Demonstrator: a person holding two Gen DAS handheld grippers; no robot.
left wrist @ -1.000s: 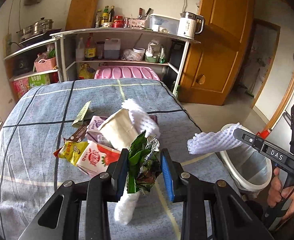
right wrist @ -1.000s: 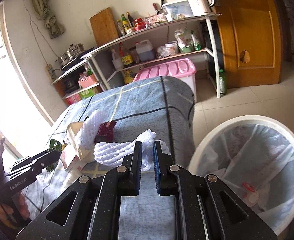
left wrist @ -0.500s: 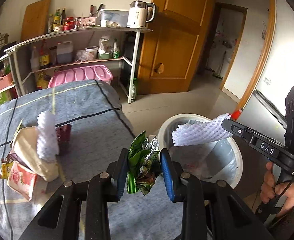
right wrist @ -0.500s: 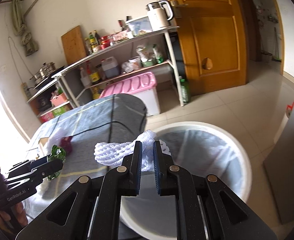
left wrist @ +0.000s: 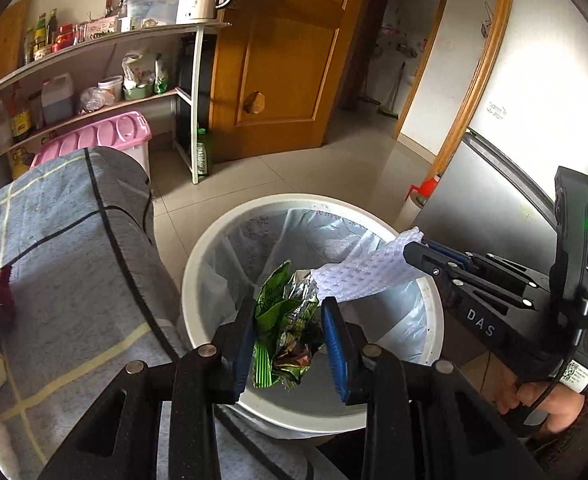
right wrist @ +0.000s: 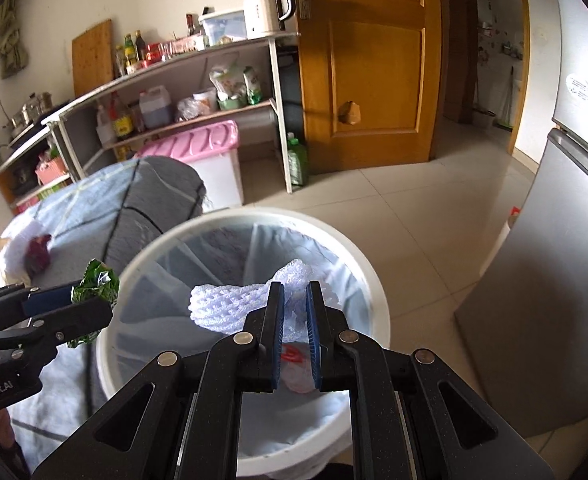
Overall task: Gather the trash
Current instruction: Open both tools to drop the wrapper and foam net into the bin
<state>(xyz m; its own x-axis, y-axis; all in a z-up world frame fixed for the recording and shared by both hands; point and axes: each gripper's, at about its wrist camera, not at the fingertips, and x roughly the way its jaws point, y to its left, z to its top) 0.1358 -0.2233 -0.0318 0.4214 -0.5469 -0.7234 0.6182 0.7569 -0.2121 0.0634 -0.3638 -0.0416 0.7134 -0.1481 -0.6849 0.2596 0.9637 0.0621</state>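
Lined bin (right wrist: pixel 373 280) holds red-marked scrap (right wrist: pixel 294 354)

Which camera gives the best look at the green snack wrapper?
The left wrist view: the green snack wrapper sits crumpled between its claw's pads, centred and close. The right wrist view shows only a small bit at the left edge.

Crinkled glossy foil wrapper (left wrist: pixel 284 320), white foam netting (left wrist: pixel 357 276), smooth plastic bin (left wrist: pixel 198 256)

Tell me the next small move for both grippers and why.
Probably open both and let go. The left gripper holds the green wrapper and the right gripper holds the white foam net, both over the lined white bin, so each should fall inside.
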